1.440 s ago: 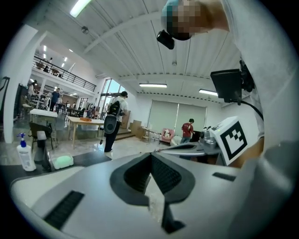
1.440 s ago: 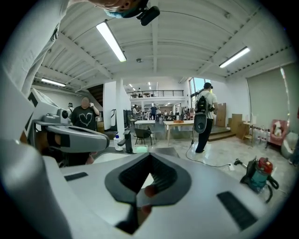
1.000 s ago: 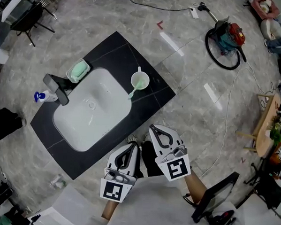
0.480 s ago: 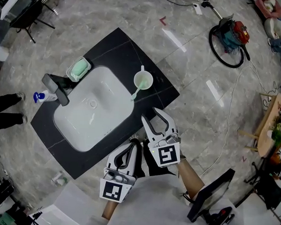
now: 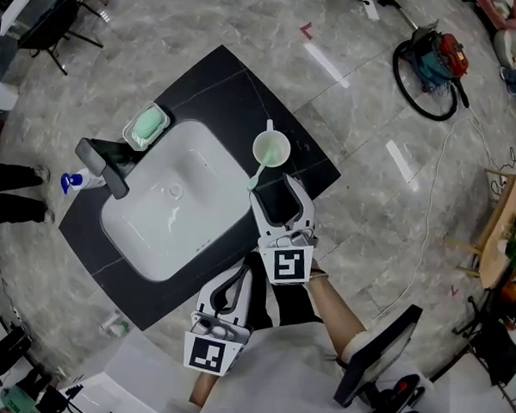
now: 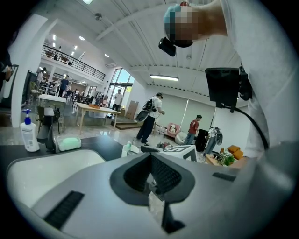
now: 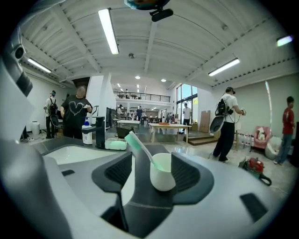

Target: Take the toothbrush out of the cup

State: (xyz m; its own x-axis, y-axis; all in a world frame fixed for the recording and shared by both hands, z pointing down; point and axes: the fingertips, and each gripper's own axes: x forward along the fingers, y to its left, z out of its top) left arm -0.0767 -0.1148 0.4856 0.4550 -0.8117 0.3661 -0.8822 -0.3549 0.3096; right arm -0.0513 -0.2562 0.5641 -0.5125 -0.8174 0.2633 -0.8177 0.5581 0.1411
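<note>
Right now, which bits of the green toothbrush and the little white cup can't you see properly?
- Green plastic toothbrush: its lower end is hidden inside the round white cup in the right gripper view, and too small in the head view.
- Cup, left gripper view: only its rim peeks over the left gripper's grey body.
- White pump bottle with blue top: label too small to read in any view.
</note>
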